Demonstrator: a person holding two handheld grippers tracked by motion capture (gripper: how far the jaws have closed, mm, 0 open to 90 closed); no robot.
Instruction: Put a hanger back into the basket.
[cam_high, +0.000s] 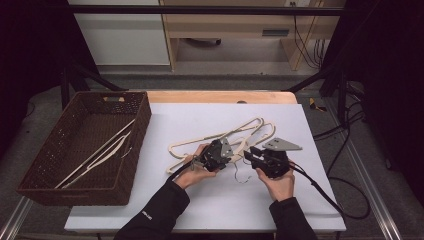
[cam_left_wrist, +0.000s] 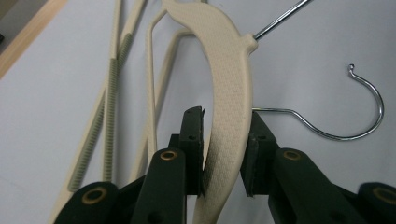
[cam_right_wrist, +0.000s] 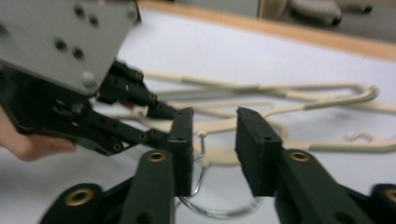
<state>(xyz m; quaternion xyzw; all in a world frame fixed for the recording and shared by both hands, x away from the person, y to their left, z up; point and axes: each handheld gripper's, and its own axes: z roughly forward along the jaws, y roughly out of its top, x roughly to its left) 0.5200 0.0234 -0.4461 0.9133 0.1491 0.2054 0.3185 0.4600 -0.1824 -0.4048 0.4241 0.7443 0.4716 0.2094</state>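
Observation:
Several cream plastic hangers (cam_high: 215, 136) with metal hooks lie tangled on the white sheet at mid-table. My left gripper (cam_high: 220, 156) is shut on the textured shoulder of one cream hanger (cam_left_wrist: 231, 84), with both pads pressed against its sides. A loose-looking metal hook (cam_left_wrist: 359, 130) curves just to its right. My right gripper (cam_high: 254, 155) faces the left one from close by and stands open (cam_right_wrist: 215, 126). A hanger neck (cam_right_wrist: 219, 156) and a wire hook (cam_right_wrist: 210, 212) lie beyond and below the gap, untouched. The left gripper's grey plate (cam_right_wrist: 60, 37) is in the upper left of the right gripper view.
A brown wicker basket (cam_high: 135, 135) stands at the table's left with a couple of hangers (cam_high: 100, 152) inside. The white sheet (cam_high: 200, 200) covers the table, and a wooden edge (cam_high: 220, 96) runs along the back. Cables (cam_high: 325, 195) trail off to the right.

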